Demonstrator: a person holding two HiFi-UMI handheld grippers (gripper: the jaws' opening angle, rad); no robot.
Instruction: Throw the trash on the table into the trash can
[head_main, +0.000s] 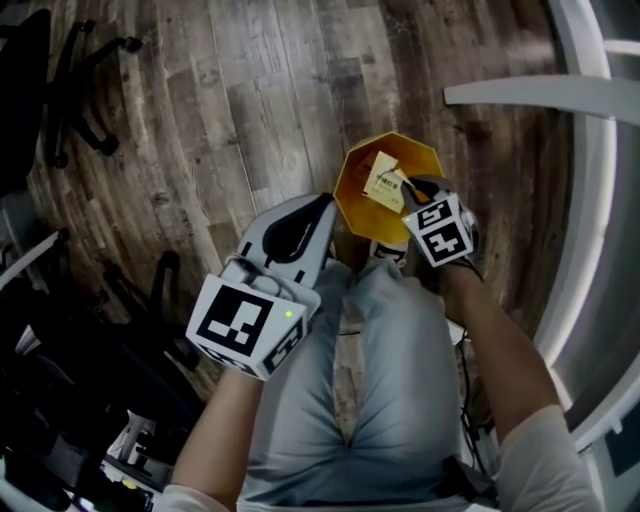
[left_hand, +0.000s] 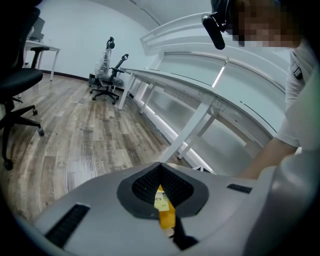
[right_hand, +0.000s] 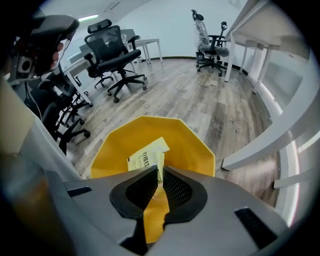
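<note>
A yellow octagonal trash can (head_main: 358, 168) stands on the wood floor in front of the person's knees. My right gripper (head_main: 408, 188) points steeply down over the can's opening, shut on a pale yellow printed paper packet (head_main: 385, 181). In the right gripper view the packet (right_hand: 147, 156) sticks up from between the jaws (right_hand: 159, 169), with the can's inner wall (right_hand: 192, 145) behind it. My left gripper (head_main: 326, 205) hangs just left of the can with its jaws together. In the left gripper view (left_hand: 160, 167) a sliver of yellow and a printed scrap show through the slit between the jaws.
The person's grey-trousered legs (head_main: 375, 380) fill the lower middle. A curved white desk (head_main: 592, 200) runs along the right. Black office chairs (right_hand: 112, 60) stand across the floor, and a chair base (head_main: 88, 95) lies at the upper left. Cables and dark gear crowd the lower left.
</note>
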